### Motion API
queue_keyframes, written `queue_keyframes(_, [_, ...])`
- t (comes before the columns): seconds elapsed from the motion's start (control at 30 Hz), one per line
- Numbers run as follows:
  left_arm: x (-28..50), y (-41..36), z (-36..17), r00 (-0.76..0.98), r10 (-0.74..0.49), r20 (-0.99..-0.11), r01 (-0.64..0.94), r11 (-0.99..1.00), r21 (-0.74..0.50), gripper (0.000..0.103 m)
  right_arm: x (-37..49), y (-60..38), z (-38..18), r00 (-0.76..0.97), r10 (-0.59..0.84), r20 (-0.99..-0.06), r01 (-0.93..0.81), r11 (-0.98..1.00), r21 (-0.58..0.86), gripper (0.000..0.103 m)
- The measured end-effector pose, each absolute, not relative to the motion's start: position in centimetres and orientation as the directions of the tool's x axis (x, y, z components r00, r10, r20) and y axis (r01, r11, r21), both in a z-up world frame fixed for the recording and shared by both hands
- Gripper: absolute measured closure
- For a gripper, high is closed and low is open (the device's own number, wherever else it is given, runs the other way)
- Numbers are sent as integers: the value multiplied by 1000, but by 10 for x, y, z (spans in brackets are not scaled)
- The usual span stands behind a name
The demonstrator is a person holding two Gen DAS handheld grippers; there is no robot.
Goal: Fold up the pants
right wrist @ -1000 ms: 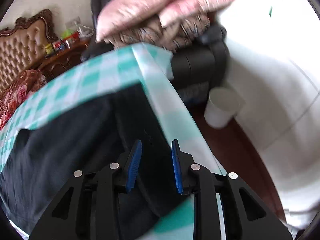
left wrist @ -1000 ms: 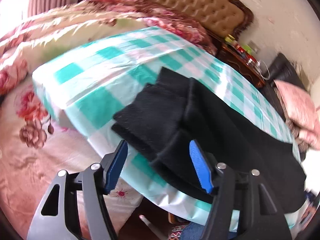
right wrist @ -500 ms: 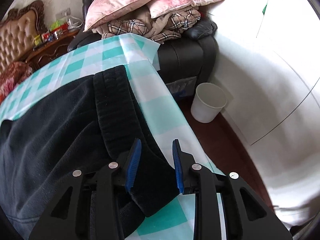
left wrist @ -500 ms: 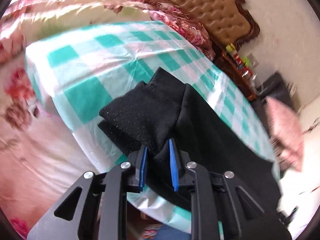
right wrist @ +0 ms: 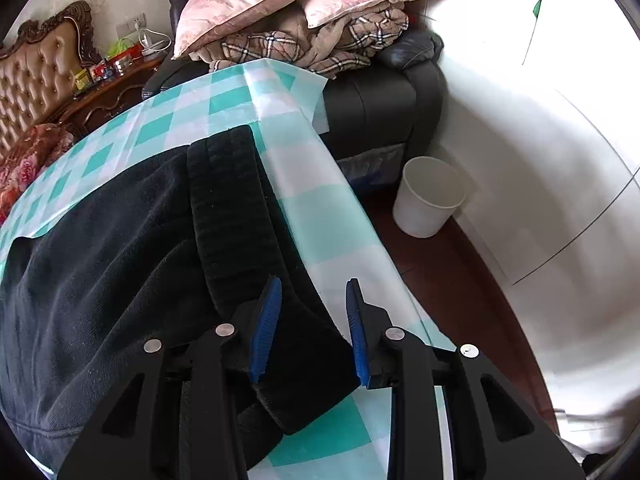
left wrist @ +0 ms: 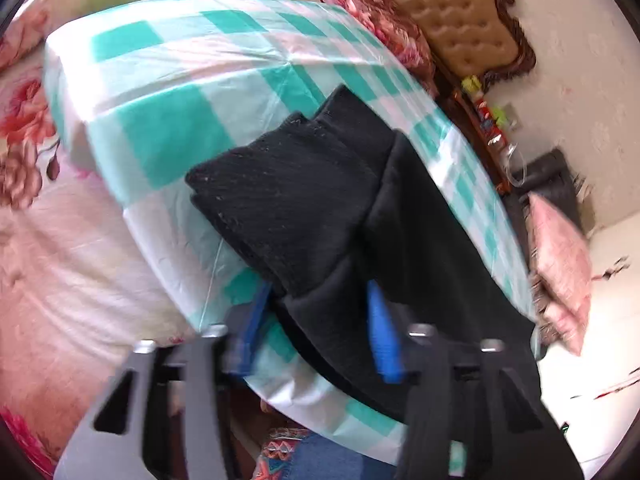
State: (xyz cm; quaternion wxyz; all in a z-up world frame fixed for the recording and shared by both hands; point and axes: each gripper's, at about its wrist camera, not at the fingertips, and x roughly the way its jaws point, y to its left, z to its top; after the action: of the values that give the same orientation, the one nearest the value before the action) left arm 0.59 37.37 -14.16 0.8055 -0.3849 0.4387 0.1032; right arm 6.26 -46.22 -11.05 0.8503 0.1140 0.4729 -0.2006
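Pants (left wrist: 304, 204) lengthwise along table, cuffs left

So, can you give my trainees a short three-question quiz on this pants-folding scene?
1. True or false: the black pants lie on a teal-and-white checked cloth.
2. What stands on the floor? A) white bin B) red stool C) blue crate
3. Fill in: the right gripper sits at the pants' ____ end.
Key: 1 true; 2 A; 3 waistband.
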Motion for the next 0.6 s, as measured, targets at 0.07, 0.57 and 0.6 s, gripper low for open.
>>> queue_keyframes(0.07, [20,378,-142,599,-169,-783,-488,698,-524,69,63,-459,-109,453,-232,-861,442,897,-9,78])
queue_keyframes(0.57, [20,387,-106,645,45,-763,-541,732,-414,58,6,-436,-89,478,-359,-802,511,856,-79,78])
queue_keyframes(0.6, [14,371,-86,672,138,-728,-525,782,-336,58,1,-432,-77,516,-378,-769,512,856,-76,78])
